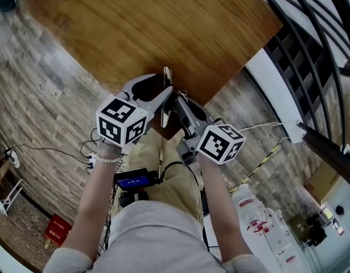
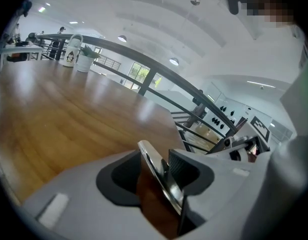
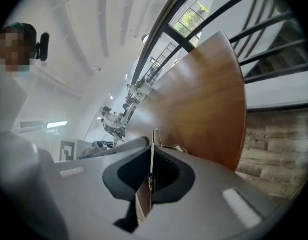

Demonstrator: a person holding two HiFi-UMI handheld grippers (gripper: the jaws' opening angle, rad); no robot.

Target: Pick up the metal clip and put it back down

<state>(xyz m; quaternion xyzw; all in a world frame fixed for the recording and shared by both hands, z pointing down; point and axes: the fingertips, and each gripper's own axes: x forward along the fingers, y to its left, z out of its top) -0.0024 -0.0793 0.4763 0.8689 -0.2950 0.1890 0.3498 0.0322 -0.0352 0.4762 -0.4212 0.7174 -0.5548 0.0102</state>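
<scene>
The metal clip [image 1: 165,79] is off the table, standing on edge in the air just over the near corner of the wooden table [image 1: 146,27], held from both sides. In the left gripper view it is a shiny strip [image 2: 164,179] leaning against the ribbed right pad, its broad face reflecting the brown wood. In the right gripper view it shows edge-on as a thin bright line [image 3: 152,141].

The left gripper [image 1: 161,90] is pinched on the clip, and the right gripper [image 1: 176,99] is pressed almost together on the same strip. Both forearms reach forward from the person's body and converge. The grippers point ahead and somewhat down, their marker cubes toward the head camera. A bead bracelet [image 1: 109,159] sits on the left wrist.

A white bucket [image 2: 73,49] stands at the table's far end. A dark railing [image 1: 311,38] curves past on the right. On the plank floor [image 1: 44,95] lie loose cables [image 1: 49,149], a red box [image 1: 57,229] and white containers [image 1: 266,220].
</scene>
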